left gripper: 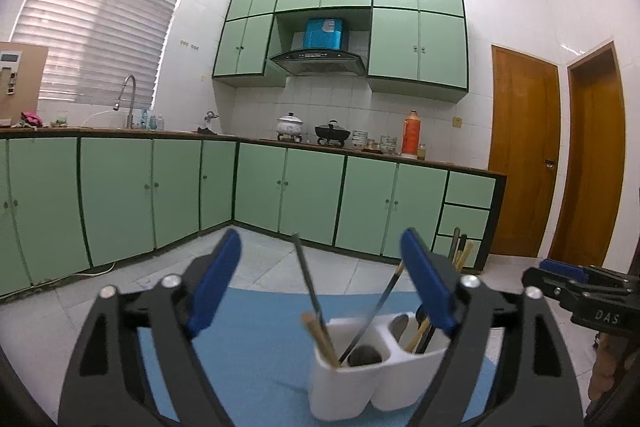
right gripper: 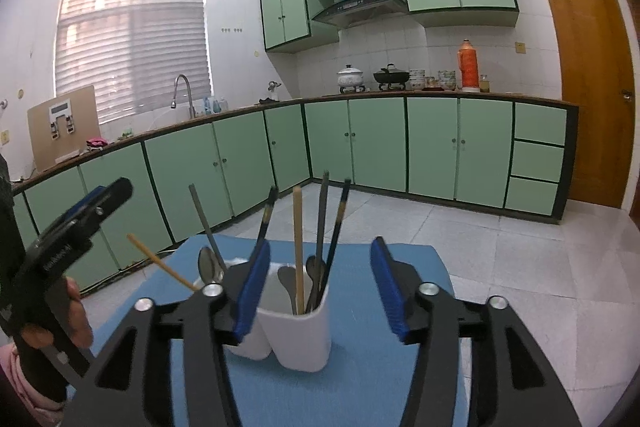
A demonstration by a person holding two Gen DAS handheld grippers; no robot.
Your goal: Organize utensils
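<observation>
Right ahead of both tongs stands the white two-compartment plastic utensil holder [left gripper: 372, 383] on the blue mat [left gripper: 256, 359] over the table. The left tongs [left gripper: 320, 291] are released, nothing between them; the holder sits just beyond, towards their right finger. The right tongs [right gripper: 316, 291] are released too, the holder near their left finger. Wooden chopsticks [right gripper: 298, 247], dark chopsticks [right gripper: 334, 227] and metal spoons [right gripper: 210, 265] stand tilted inside.

left gripper [left gripper: 320, 279]: black frame, blue ribbed pads, silver screws
right gripper [right gripper: 320, 291]: same build, white lettering on its side
sleeve [right gripper: 16, 375]: pink, by the hand [right gripper: 76, 319]
</observation>
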